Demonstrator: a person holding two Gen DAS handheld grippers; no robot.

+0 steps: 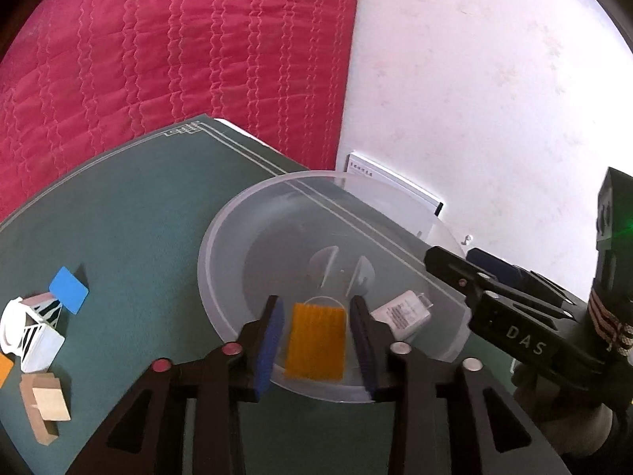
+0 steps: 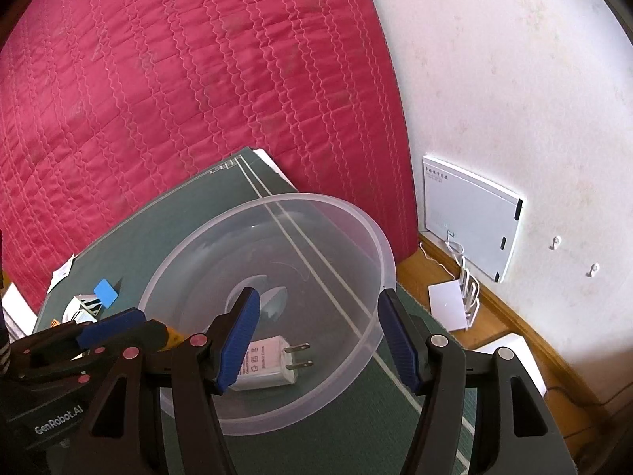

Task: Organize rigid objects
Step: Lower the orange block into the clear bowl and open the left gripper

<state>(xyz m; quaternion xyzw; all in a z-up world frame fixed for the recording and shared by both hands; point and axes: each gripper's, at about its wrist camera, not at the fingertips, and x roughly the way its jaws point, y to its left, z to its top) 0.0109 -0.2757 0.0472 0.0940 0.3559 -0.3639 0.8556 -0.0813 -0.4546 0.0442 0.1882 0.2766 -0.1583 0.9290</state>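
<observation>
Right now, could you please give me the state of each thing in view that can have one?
left gripper: open, orange block between its jaws
orange block: over the bowl, pads clear of it
clear bowl: upright on the green mat
charger: lying inside the bowl
right gripper: open, empty

A green mat (image 1: 130, 206) with pale border lines carries everything, set against a red quilt (image 1: 158, 39). On it sits a clear bowl (image 1: 221, 237), near the mat's right edge. Well to the bowl's left lie a blue card (image 1: 69, 289), a white striped piece (image 1: 27, 330) touching it, wooden blocks (image 1: 45, 403) nearer the camera, and an orange bit (image 1: 4, 368) at the frame's edge.
</observation>
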